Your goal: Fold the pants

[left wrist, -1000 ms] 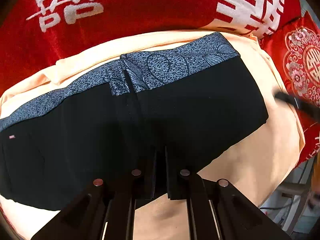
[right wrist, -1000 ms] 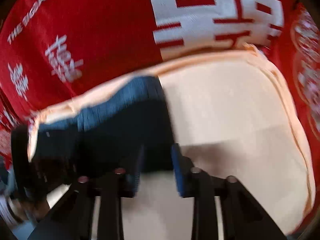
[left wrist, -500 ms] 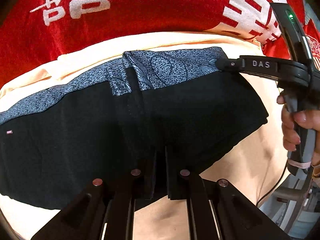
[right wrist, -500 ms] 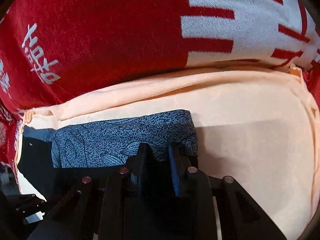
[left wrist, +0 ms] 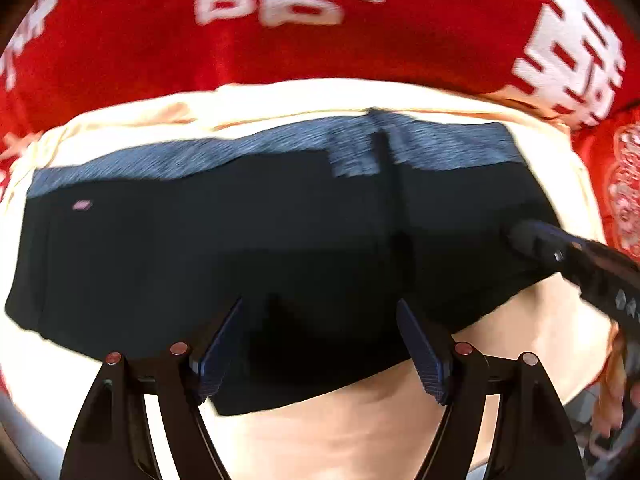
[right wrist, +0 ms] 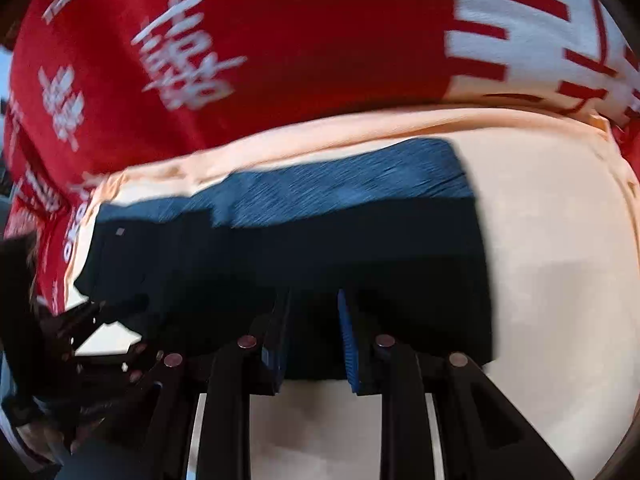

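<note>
Black pants (left wrist: pixel 248 248) with a blue-grey patterned waistband (left wrist: pixel 240 156) lie folded and flat on a peach cloth (left wrist: pixel 360 432). My left gripper (left wrist: pixel 320 304) hangs over their near edge with its jaws opening wide. The fabric lies beneath the blue pads (left wrist: pixel 424 356) and is not pinched. My right gripper (right wrist: pixel 311 294) stands over the near edge of the pants (right wrist: pixel 360 248) at their right end, its jaws a narrow gap apart with flat black fabric showing between them. In the left wrist view the right gripper (left wrist: pixel 568 260) reaches in over the pants' right edge.
A red blanket (left wrist: pixel 400 40) with white characters covers the surface behind the peach cloth (right wrist: pixel 560 280). A red embroidered cushion (left wrist: pixel 624 184) lies at the far right. A person's hand (left wrist: pixel 612 396) holds the right gripper. The left gripper's frame (right wrist: pixel 108 336) shows dark at the left.
My left gripper's jaws, shut at the pants' near edge before, now stand wide apart, and it has shifted left. My right gripper has moved from the waistband corner to the pants' near edge.
</note>
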A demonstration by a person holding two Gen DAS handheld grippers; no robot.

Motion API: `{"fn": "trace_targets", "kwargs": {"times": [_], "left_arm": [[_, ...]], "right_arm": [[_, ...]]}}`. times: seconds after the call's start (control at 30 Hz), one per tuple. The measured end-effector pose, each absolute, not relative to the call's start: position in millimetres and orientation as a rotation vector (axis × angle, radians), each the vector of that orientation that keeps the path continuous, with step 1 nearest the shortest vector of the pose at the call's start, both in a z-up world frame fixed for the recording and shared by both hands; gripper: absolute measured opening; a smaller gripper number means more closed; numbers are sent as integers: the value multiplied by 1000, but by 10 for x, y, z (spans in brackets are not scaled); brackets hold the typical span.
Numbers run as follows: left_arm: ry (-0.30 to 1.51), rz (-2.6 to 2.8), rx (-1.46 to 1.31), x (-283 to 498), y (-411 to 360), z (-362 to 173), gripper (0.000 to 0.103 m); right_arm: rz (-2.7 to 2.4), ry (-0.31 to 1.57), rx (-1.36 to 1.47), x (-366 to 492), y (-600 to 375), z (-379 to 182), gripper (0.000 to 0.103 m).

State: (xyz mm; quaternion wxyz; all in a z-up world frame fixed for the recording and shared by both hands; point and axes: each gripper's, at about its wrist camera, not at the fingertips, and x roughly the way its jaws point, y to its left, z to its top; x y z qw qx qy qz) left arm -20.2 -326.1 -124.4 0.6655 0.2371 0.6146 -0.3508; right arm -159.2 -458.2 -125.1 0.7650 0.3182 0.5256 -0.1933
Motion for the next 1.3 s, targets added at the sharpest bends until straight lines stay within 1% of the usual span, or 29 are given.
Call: {"fn": "trace_targets", "kwargs": {"times": [0.1, 0.13, 0.2, 0.3, 0.4, 0.67, 0.7, 0.73, 0.77, 0.93, 1.3], "left_arm": [[1395, -723, 548, -138, -3096, -1272, 77], [1403, -701, 550, -110, -3032, -1282, 77], [1415, -667, 551, -69, -2928, -1289, 77], [1413, -618, 579, -85, -2844, -1299, 77], [1427, -592, 571, -28, -2709, -1316, 77], [1456, -541, 536, 142, -2415, -1292, 77], [1456, -538, 532, 124, -2413, -1286, 77], [1457, -535, 526, 131, -2391, -1282, 77], [1461, -532, 520, 155, -2355, -1283, 77], [1473, -516, 491, 269, -2193, -1288, 77], [1496, -485, 433, 464, -1901, -1312, 77]], "right_arm": [[-384, 1155, 691, -1444, -4405, -1289, 25], [-372, 1170, 690, -1434, -4395, -1321, 29], [-365, 1240, 669, -1347, -4251, -1456, 31], [-407, 1244, 612, -1300, -4102, -1462, 31], [-413, 1248, 624, -1315, -4081, -1460, 31], [-431, 1318, 578, -1207, -4028, -1416, 34], [-428, 1327, 576, -1177, -3994, -1428, 35], [-418, 1339, 573, -1169, -3950, -1431, 40], [-402, 1352, 572, -1168, -3909, -1437, 42], [-394, 1419, 538, -1127, -3681, -1541, 42], [-383, 1460, 549, -1037, -3447, -1490, 43]]}}
